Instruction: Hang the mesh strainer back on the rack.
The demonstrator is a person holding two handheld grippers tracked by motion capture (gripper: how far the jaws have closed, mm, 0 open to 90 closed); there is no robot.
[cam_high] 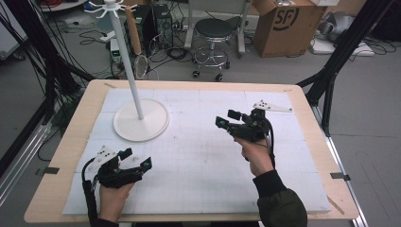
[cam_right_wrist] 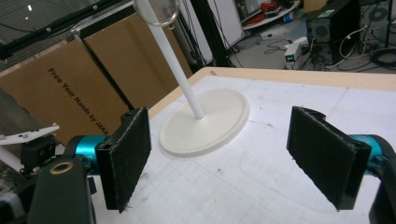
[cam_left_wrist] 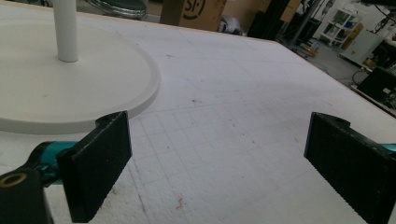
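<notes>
Both grippers hovering over the white foam-covered surface [cam_high: 198, 161], nothing held. Left gripper [cam_high: 138, 158] sitting low near the front left corner, jaws spread wide, pointing toward the stand's round base [cam_high: 142, 120]. Right gripper [cam_high: 226, 118] raised at mid-surface, jaws likewise wide apart, aiming left at the same stand. White pole [cam_high: 126, 61] rising upright from the middle of the base [cam_right_wrist: 205, 122], hooks [cam_high: 109, 7] fanning out at the top. From the right gripper view, pole [cam_right_wrist: 180, 70] framed between the two black pads [cam_right_wrist: 128, 154], well apart from them.

Judging the stand as the likely target: probably best approaching level, keeping the pole centred in the gap, closing low near the base where tipping leverage is least. Left gripper seeing the base rim [cam_left_wrist: 140, 100] just beyond its near pad [cam_left_wrist: 100, 163]; possibly useful pressing that rim down for steadiness. Smooth round pole likely slipping under a light squeeze, so squaring both pads flat against it before closing.
</notes>
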